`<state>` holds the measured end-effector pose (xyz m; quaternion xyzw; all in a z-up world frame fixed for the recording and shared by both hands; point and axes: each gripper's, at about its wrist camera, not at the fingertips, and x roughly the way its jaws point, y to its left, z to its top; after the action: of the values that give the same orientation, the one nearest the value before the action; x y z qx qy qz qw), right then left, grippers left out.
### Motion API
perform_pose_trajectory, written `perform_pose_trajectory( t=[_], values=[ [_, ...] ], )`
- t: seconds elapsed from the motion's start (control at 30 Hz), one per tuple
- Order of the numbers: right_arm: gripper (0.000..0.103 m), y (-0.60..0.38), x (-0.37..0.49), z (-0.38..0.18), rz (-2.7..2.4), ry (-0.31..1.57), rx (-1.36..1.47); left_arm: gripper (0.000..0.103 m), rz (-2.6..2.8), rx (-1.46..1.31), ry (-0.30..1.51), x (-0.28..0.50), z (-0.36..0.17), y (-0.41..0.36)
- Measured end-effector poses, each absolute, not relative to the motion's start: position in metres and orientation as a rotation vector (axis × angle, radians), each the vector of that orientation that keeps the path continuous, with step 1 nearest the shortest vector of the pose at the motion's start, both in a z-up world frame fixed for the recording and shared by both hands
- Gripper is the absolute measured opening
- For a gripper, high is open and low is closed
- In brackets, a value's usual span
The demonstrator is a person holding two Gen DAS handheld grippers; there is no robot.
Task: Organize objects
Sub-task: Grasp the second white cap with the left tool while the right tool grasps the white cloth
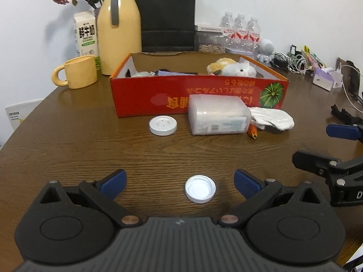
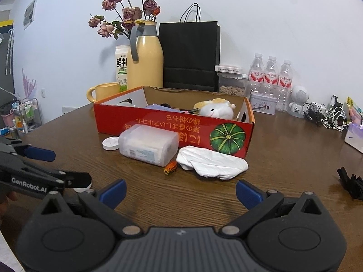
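Left claw (image 1: 180, 184) sits low over the near edge of the bench (image 1: 79, 140), blue-padded fingers (image 1: 113, 181) spread wide, nothing between them but a white bottle cap (image 1: 200, 188) lying open side up on the wood, touching neither pad. Right claw (image 2: 181, 192) hovers alongside it at the same near edge, fingers (image 2: 248, 193) just as wide apart and gripping nothing, only bare wood in the gap. Out toward the middle of the bench stands the red cardboard box (image 1: 158, 93), open-topped, its printing upside down with a green pumpkin picture on the front, and a white and tan plush toy (image 1: 236, 68) tucked in at one end. Right against the box's front wall lies a translucent plastic container (image 1: 217, 117) on its side, label facing up; a flat white round disc (image 1: 163, 125) rests just beside it, and a crumpled white cloth (image 2: 212, 162) lies at its other end, touching the box. A small orange thing (image 2: 170, 167) peeks out by the container's corner, too small to make out. In the right wrist view the left claw's arm covers most of the bottle cap, leaving only a white sliver. What else lies in the box is mostly hidden by its front wall.
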<state>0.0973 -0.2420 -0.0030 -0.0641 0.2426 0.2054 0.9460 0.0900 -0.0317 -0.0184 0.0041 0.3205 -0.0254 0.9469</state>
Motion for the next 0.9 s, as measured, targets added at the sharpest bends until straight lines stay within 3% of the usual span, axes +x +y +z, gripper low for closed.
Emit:
perform_pose_trajectory(
  t=[0.03,0.1,0.2,0.23,0.9],
  values=[
    [0.103,-0.243,0.098,-0.004,0.417,0.496,-0.13,0.102,-0.058,0.011,0.657,0.091,-0.02,-0.033],
    [0.103,-0.242,0.099,-0.004,0.414,0.499,-0.13,0.09,-0.069,0.018,0.666,0.091,-0.023,-0.035],
    [0.103,-0.242,0.101,-0.005,0.414,0.504,-0.132,0.05,-0.059,0.036,0.658,0.088,-0.028,-0.039],
    [0.103,-0.241,0.101,-0.006,0.414,0.506,-0.133,0.032,-0.07,0.043,0.644,0.086,-0.028,-0.041],
    [0.103,-0.241,0.173,0.003,0.339,0.556,-0.133,0.029,-0.053,-0.029,0.547,0.117,0.006,-0.017]
  ],
)
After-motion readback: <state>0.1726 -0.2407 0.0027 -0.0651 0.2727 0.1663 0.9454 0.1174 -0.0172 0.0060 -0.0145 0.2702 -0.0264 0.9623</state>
